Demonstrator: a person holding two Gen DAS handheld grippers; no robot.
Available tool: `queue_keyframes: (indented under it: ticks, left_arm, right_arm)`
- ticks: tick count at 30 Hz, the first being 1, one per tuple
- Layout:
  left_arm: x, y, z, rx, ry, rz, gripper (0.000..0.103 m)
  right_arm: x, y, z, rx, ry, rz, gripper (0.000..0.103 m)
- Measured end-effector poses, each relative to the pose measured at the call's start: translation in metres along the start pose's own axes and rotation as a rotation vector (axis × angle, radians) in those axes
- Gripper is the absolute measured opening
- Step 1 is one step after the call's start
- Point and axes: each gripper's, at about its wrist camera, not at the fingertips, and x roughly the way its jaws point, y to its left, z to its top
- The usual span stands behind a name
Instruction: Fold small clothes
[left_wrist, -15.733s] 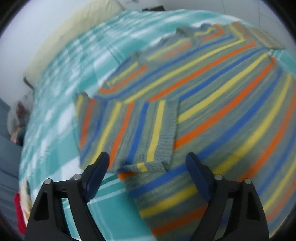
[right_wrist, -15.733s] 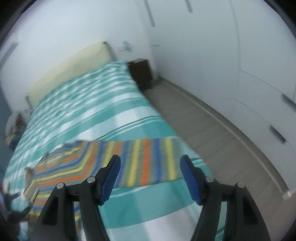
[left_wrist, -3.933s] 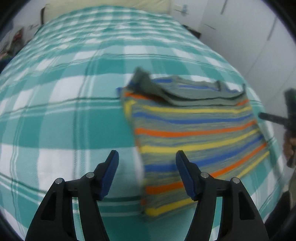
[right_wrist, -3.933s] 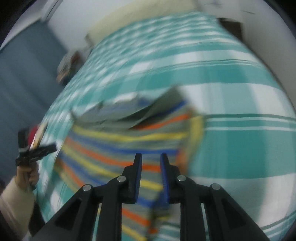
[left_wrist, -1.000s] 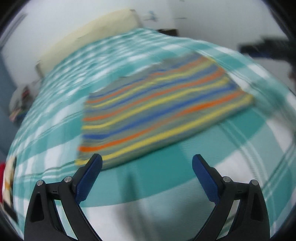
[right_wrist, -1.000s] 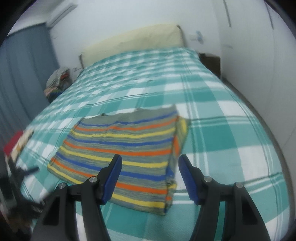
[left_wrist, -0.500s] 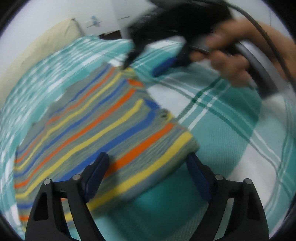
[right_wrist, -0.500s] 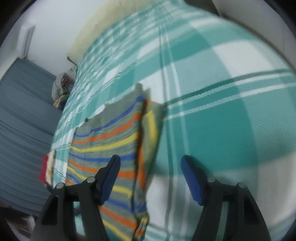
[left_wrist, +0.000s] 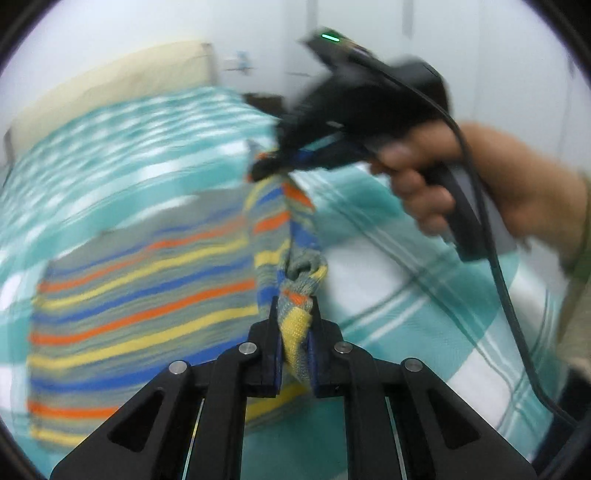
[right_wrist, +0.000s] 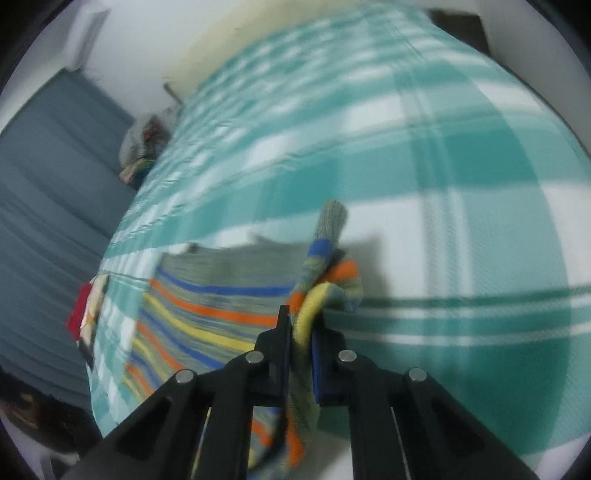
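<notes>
Two hand-held grippers hold one edge of the folded, grey knitted sweater with orange, yellow and blue stripes (left_wrist: 140, 295), which lies on the bed's teal-and-white checked cover (left_wrist: 399, 295). At far left in my left wrist view, the sweater's flat body rests on the cover as a blurred, rectangular stack. Toward the centre, my left hand-held gripper (left_wrist: 293, 354) is clamped on the near corner of the sweater's right edge, a yellow and orange bunch of knit squeezed between its blue pads. I judge that I hold it there so that the edge rises as one line. Farther right and higher, my right hand-held gripper (left_wrist: 266, 170), black and carried in my right hand (left_wrist: 417, 184), pinches the far corner of the same edge, which hangs lifted and taut between the two grips.

In my right wrist view, the flat part of the sweater (right_wrist: 207, 314) again sits at left, near a red and pale object (right_wrist: 86, 314) at the bed's edge; what it is cannot be told. At centre, the right hand-held gripper (right_wrist: 301, 347) is closed on a gathered roll of knit, with a grey ribbed end standing up beyond it. To the right lies the cover (right_wrist: 461, 258). Both corners gripped, the next fold is probably leftward across the body; uneven lifting could skew the stack.
</notes>
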Motion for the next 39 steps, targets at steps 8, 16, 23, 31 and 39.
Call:
queue_keyframes:
  ticks: [8, 16, 23, 31, 39]
  left_arm:
    - [-0.056, 0.132, -0.033, -0.24, 0.042, 0.156, 0.009]
    - [-0.048, 0.179, -0.079, -0.398, 0.141, 0.335, 0.041]
    - [-0.067, 0.206, -0.076, -0.475, 0.045, 0.254, 0.078]
    - [-0.016, 0.217, -0.076, -0.441, 0.18, 0.39, 0.065]
    - [-0.049, 0.233, -0.056, -0.467, 0.136, 0.361, 0.078]
  right_arm:
    - [0.063, 0.146, 0.024, -0.154, 0.029, 0.113, 0.009]
    - [0.171, 0.237, 0.006, -0.236, 0.124, 0.139, 0.024]
    - [0.151, 0.234, -0.014, -0.22, 0.054, 0.186, 0.042]
    - [0.068, 0.205, -0.08, -0.447, 0.055, 0.038, 0.042]
    - [0.084, 0.174, -0.13, -0.392, 0.203, 0.085, 0.041]
